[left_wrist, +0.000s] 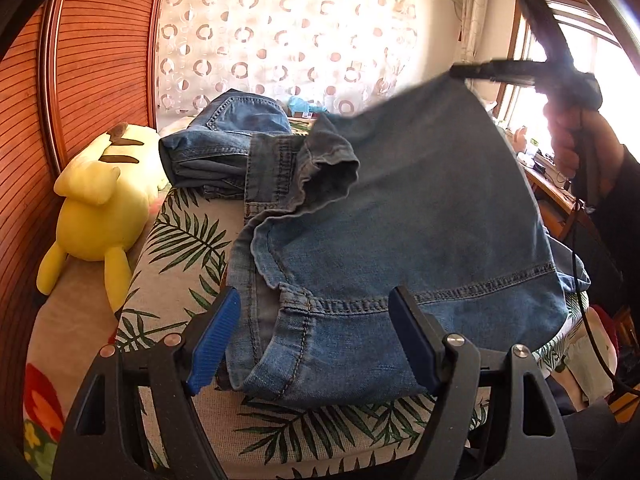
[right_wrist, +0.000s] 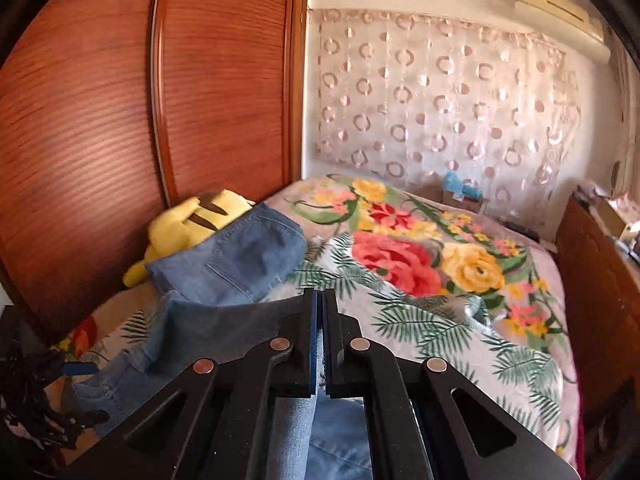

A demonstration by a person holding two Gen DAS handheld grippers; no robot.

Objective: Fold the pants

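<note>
In the left wrist view, the pants (left_wrist: 400,216) are seen lying on the bed (left_wrist: 176,248) directly ahead of the left tool (left_wrist: 316,344), whose blue pads stand wide apart on either side of the near hem, with nothing pressed between them. The far right corner of the denim is lifted off the bed and pinched by the right tool (left_wrist: 464,72), held up and to the right, so that the cloth slopes from the bed near the left tool up to that raised corner. A second, folded pair of jeans (left_wrist: 216,148) and a yellow plush toy (left_wrist: 100,200) lie farther back on the left. In the right wrist view, the right tool (right_wrist: 320,300) is shown closed flat on a fold of the pants (right_wrist: 224,324), which hang below and to its left. The coming fold is judged to run from the raised corner leftward across the garment, the right hand being the one engaged.
</note>
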